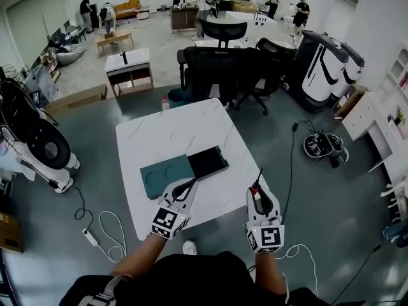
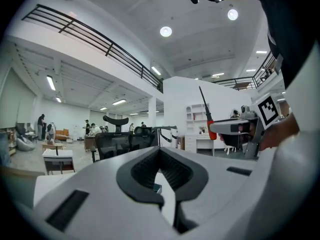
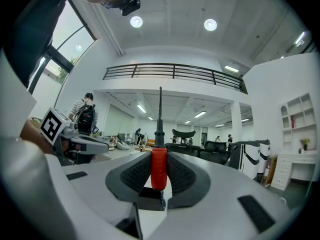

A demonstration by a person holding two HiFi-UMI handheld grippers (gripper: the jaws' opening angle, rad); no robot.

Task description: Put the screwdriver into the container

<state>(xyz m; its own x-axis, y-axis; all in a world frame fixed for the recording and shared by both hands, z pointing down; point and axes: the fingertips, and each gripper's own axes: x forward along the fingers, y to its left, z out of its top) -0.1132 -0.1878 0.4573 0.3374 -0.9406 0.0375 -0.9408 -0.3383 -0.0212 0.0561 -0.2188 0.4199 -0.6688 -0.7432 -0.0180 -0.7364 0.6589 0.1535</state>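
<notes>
screwdriver [image 3: 159, 165] sits upright between the right gripper's [image 1: 259, 197] jaws. They're clamped on the red handle, with the shaft sticking out well past the tips. The container [image 1: 164, 176] is on the table [image 1: 185, 129], ahead and to the left of that gripper.

We'd swing left and forward, then tip the shaft down until it lies along the teal tray's long side. Get low before letting go (a round handle will roll if dropped).

The left gripper [image 1: 183, 190] has its jaws drawn together with nothing in them. Its tips are right at the tray's near corner, so we'd keep the shaft clear of it on the way in.

What we can't make out:
- The right gripper view doesn't show the container at all.
- The left gripper view gives only a teal sliver through the jaw gap.
- We can't tell the tray's depth.
- We can't tell if the black slab [image 1: 208, 162] touching it is a lid or a second bay.
- We can't tell whether the left tips touch the tray or hover over it.
</notes>
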